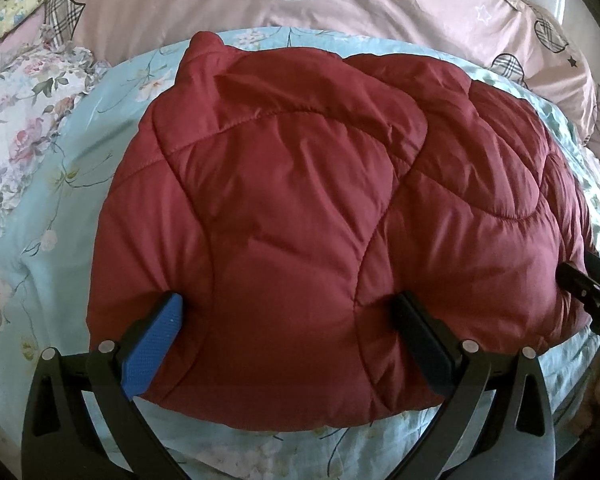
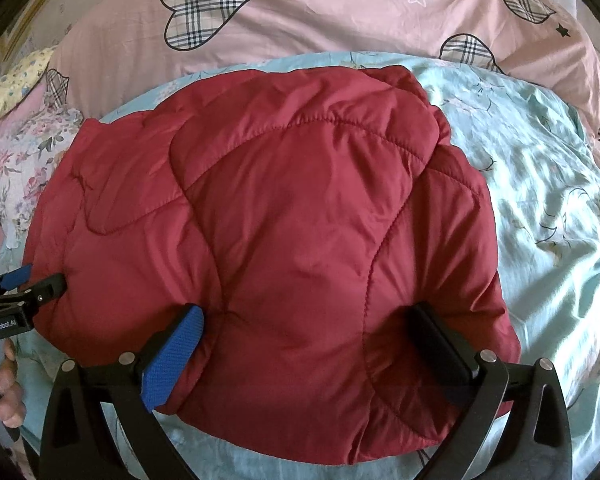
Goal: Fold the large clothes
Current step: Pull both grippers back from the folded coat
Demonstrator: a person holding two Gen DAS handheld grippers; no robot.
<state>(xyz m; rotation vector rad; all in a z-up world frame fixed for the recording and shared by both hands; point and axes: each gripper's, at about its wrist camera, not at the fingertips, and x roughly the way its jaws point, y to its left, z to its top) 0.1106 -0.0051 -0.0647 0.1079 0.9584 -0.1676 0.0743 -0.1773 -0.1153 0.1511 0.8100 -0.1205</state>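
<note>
Both tools, left tool and right tool, spread wide astride the near edge of the red padded jacket, bundle lying crosswise on the bed, each tool equally close

The red quilted jacket lies in a puffy bundle, and its sleeves and front are tucked out of sight. Whatever the light blue floral sheet looks like beneath it is covered. The left gripper presses in wide, both fingertips sunk into the padding. Same with the right gripper, its tips buried in the folds. At the right wrist view's left edge, a hand is cut off, only fingers showing.
</note>
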